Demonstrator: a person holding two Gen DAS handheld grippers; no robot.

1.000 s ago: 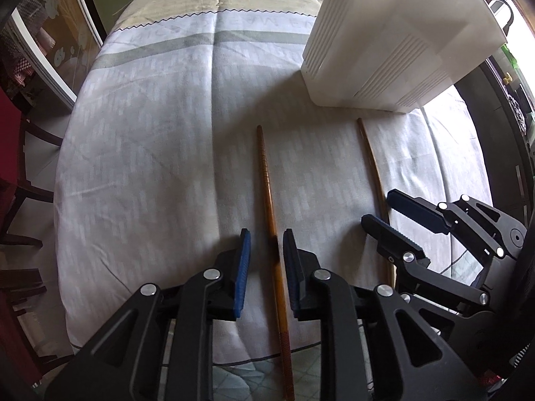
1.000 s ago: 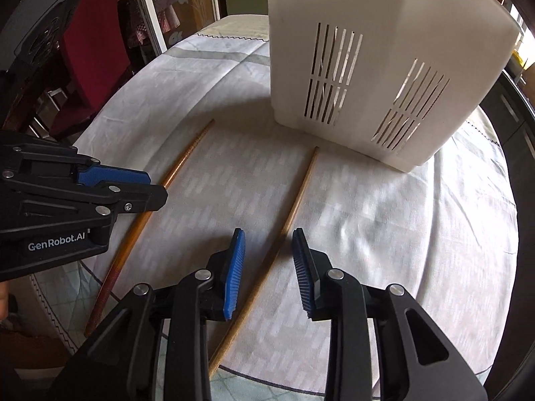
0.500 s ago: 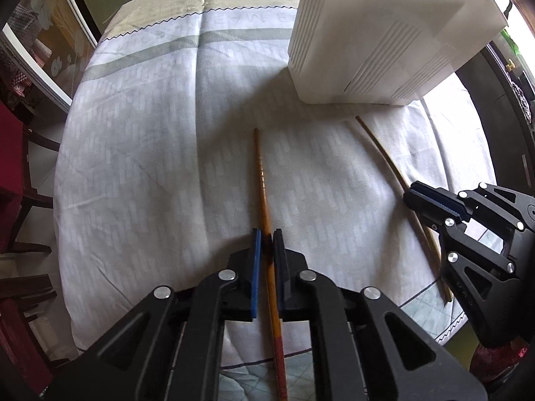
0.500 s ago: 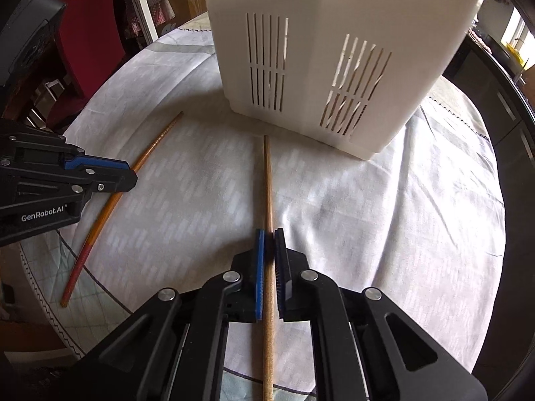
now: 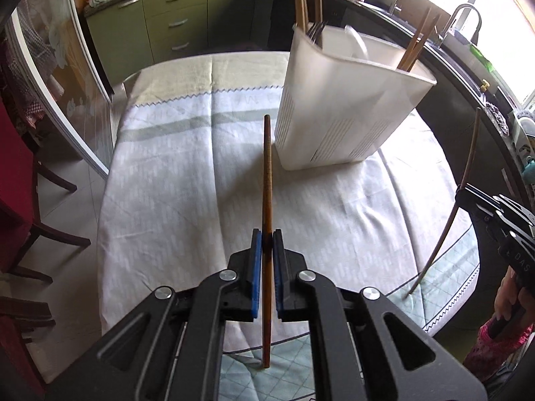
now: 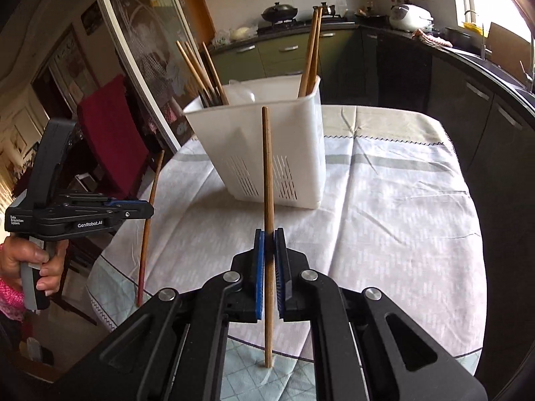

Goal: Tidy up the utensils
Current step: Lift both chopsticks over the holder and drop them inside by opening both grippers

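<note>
left gripper (image 5: pixel 266 244) clamps reddish chopstick (image 5: pixel 266 180) | right gripper (image 6: pixel 268 239) clamps pale chopstick (image 6: pixel 267 173) | both above tablecloth (image 6: pixel 384 207)

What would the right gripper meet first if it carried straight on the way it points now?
Likely the white utensil caddy: the right gripper, shut on a chopstick, aims at its slotted near wall. Depth is unclear, so it might meet the tablecloth first.
</note>
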